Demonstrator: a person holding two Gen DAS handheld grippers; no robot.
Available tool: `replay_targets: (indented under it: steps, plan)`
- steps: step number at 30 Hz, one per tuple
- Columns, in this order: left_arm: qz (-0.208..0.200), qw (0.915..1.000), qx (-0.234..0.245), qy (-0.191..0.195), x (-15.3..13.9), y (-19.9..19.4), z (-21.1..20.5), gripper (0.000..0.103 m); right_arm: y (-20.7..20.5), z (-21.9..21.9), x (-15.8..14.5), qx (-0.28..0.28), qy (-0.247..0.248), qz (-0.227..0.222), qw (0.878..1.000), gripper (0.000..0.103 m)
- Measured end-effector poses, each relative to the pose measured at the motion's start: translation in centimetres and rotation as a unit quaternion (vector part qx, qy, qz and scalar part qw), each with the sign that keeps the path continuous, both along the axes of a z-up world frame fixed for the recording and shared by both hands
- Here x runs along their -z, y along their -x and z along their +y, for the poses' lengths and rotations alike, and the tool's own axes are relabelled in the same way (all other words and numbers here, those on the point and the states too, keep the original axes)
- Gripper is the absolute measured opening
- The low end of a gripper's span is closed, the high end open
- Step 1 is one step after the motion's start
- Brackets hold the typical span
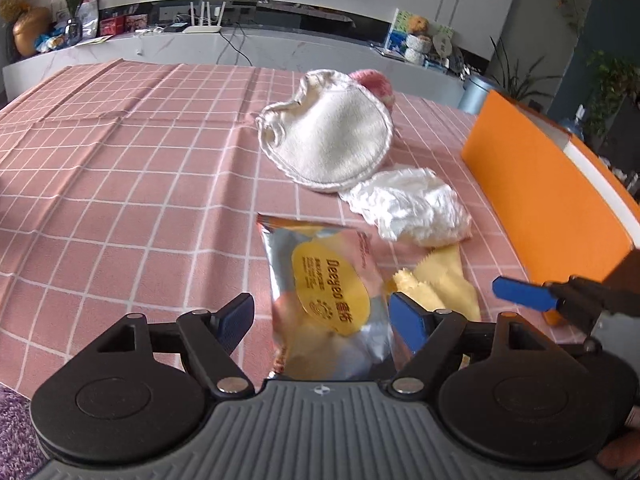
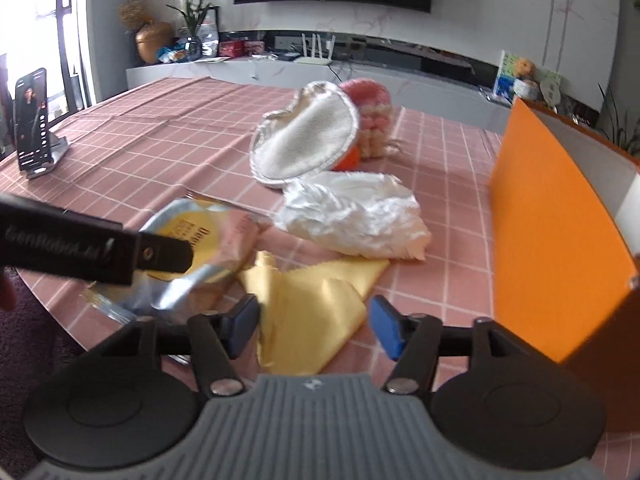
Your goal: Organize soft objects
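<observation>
The silver snack packet carries a yellow oval label reading "Deeyeo", with smaller print too fine to read. At nine o'clock in the right wrist view, blurred white lettering on the left hand-held gripper is illegible.

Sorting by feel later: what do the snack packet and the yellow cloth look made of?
Snack packet: likely metallised plastic film, glossy, with silver glare and crinkles. Yellow cloth: apparently thin woven or microfibre fabric, smooth, slight sheen, with zigzag-cut edges and soft folds.

On the table: one snack packet, one yellow cloth, one white pad, one crumpled white bag, one pink plush toy, one orange box, one phone. Two tongs.
</observation>
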State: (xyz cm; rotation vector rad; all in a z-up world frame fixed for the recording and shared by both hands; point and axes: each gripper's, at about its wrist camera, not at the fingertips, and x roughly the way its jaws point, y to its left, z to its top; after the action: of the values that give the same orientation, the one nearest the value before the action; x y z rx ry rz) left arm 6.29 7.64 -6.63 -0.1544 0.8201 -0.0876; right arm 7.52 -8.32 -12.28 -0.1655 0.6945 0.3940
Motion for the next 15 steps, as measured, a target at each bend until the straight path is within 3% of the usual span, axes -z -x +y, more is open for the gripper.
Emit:
replay_targets:
  steps: [3, 8, 11, 15]
  plan:
    - [0.001, 0.9999, 0.01, -0.012, 0.2, -0.2, -0.8, 0.09, -0.2, -1.0, 0.4, 0.012, -0.015, 0.012, 1.0, 0.078]
    - [0.007, 0.9992, 0.019, -0.034, 0.8, -0.8, -1.7, 0.094, -0.6, -1.5, 0.9, 0.014, -0.024, 0.019, 0.999, 0.08]
    - [0.012, 0.9988, 0.022, -0.042, 1.3, -1.0, -1.8, 0.094, -1.0, -1.4, 1.4, 0.01, -0.04, 0.036, 0.999, 0.077]
    - [0.013, 0.9982, 0.027, -0.052, 1.8, -1.3, -2.0, 0.094, -0.6, -0.7, 1.7, -0.002, -0.019, 0.015, 1.0, 0.065]
